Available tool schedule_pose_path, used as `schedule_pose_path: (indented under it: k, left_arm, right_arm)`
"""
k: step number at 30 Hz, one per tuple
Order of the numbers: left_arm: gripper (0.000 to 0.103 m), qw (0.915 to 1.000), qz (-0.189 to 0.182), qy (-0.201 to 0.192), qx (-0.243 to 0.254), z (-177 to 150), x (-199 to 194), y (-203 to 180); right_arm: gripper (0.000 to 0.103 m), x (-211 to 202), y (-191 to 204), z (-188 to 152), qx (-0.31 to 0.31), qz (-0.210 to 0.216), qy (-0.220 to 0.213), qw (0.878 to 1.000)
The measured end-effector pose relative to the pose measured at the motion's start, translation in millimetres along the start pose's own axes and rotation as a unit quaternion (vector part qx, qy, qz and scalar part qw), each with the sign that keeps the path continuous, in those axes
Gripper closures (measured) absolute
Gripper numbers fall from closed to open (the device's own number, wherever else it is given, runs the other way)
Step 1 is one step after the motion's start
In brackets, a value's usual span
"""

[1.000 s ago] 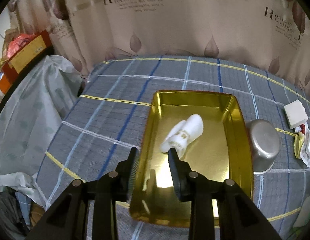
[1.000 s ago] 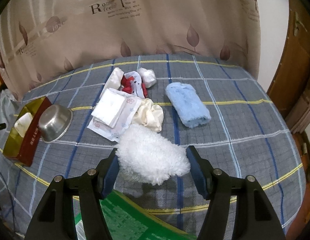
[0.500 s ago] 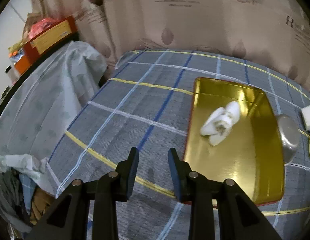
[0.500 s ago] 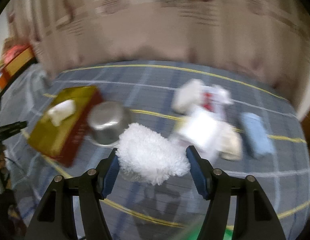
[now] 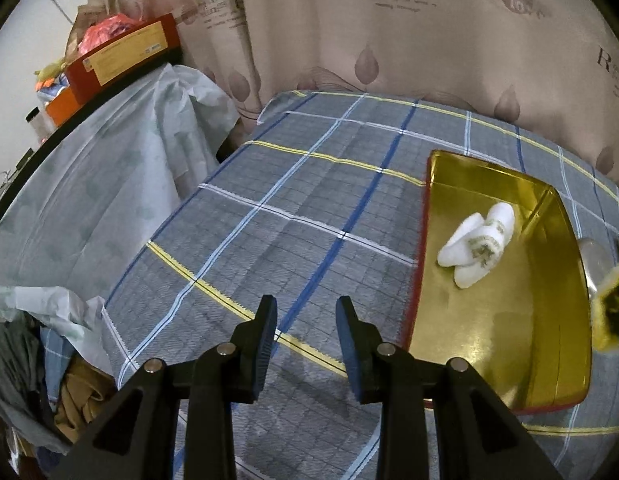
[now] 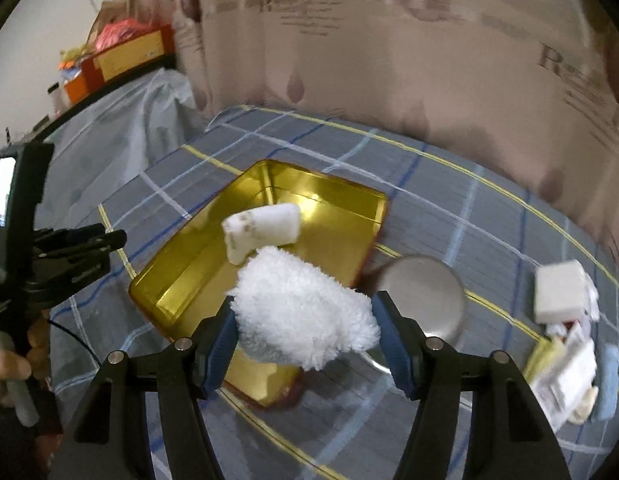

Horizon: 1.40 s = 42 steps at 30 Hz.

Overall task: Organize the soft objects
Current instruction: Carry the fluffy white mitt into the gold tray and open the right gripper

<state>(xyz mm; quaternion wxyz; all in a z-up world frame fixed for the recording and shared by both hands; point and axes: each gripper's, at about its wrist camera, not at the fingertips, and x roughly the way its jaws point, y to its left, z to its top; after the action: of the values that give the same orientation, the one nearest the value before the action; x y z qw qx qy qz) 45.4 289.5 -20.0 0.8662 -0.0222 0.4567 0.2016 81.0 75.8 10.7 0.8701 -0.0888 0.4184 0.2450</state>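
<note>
In your left wrist view, your left gripper [image 5: 306, 322] hangs over the checked tablecloth [image 5: 269, 216] with its jaws partly apart and nothing between them. The gold tray [image 5: 509, 344] lies to its right, and a rolled white towel [image 5: 479, 245] rests inside it, toward the far end.

In your right wrist view, your right gripper [image 6: 305, 322] is clamped on a fluffy white cloth [image 6: 301, 312], both pads pressing its sides, above the near part of the tray [image 6: 197, 276]. The rolled towel [image 6: 261, 232] sits just beyond it. A steel bowl [image 6: 423, 296] stands beside the tray's right edge, with a blurred pile of soft things [image 6: 565, 336] further right.
</note>
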Motion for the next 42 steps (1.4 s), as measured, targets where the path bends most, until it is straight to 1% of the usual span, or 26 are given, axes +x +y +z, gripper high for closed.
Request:
schedule_pose_path:
  k: [4,12,16,21,27,30,33,36,42]
  left_arm:
    - [0.072,1.0,0.0,0.004,-0.009,1,2,4]
    - [0.072,0.9998,-0.003,0.007,-0.017,1,3,7]
    - [0.072,0.9997,-0.003,0.008,-0.022,0,3,8]
    - [0.072,0.9997,-0.004,0.006,-0.022,0,4,9]
    - [0.072,0.9998,-0.002,0.002,-0.018,-1,2,8]
    - [0.072,0.9998,-0.003,0.002,-0.018,-2,1,7]
    - [0.072,0.9998,-0.003,0.001,-0.017,-2,1,7]
    - [0.072,0.9998,-0.004,0.001,-0.017,-2,0,7]
    - [0.072,0.9999,-0.003,0.001,-0.016,-1,0,7]
  right_arm:
    - [0.041,20,14,6,-0.01,0.01,0.016,1.0]
    - [0.039,46,34,9,-0.027,0.011,0.036,0.999]
    - [0.039,52,39,7,-0.035,0.004,0.039,0.999]
    - [0.038,55,40,7,-0.031,0.003,0.04,0.999]
    - [0.038,55,45,7,-0.041,-0.001,0.036,0.999]
    - [0.033,57,47,9,-0.044,-0.002,0.033,0.998]
    - [0.031,56,49,9,-0.047,-0.003,0.031,0.998]
    - [0.025,54,50,9,-0.047,-0.004,0.028,0.998]
    - [0.025,46,50,8,-0.042,0.002,0.021,0.999]
